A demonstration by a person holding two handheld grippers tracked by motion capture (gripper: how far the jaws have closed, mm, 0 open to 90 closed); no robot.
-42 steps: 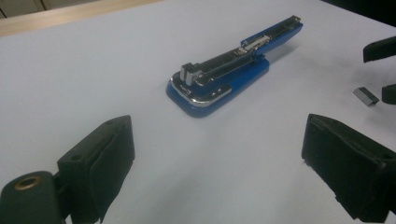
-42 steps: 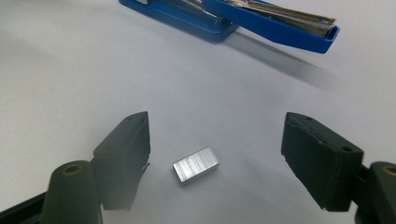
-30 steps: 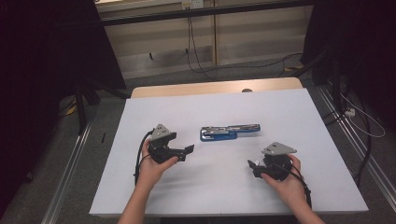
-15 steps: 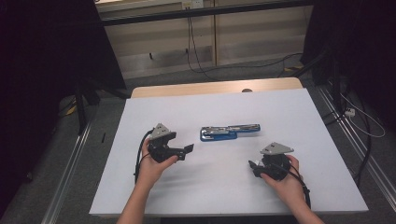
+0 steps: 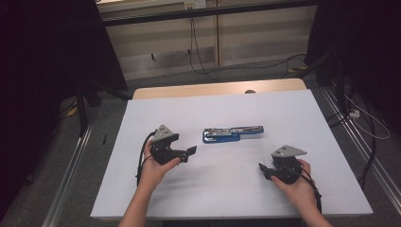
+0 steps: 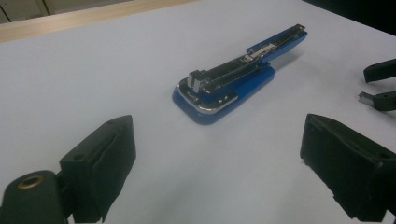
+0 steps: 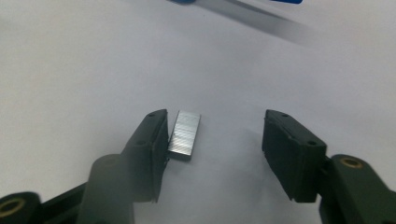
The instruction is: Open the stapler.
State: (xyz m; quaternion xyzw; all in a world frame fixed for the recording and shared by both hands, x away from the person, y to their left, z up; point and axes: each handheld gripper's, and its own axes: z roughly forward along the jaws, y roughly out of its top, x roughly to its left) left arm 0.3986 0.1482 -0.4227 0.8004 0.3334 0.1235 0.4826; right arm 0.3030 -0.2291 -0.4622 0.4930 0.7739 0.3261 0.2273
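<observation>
Where right claw (image 7: 215,140) gapes, staples (image 7: 184,134) between.

Two black hand-held grippers, left gripper (image 5: 191,150) and right gripper (image 5: 261,168), each topped with a grey three-cornered plate and trailing a black cable. Blocky matte-black fingers (image 6: 100,170) with flat pads, small screw holes along the edges, brass-coloured bushings at the bases. Bare forearms, no sleeves in sight

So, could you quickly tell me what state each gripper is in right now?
Left gripper: open, holding nothing.
Right gripper: open, jaws just closing around the strip of staples, not yet clamped.
</observation>
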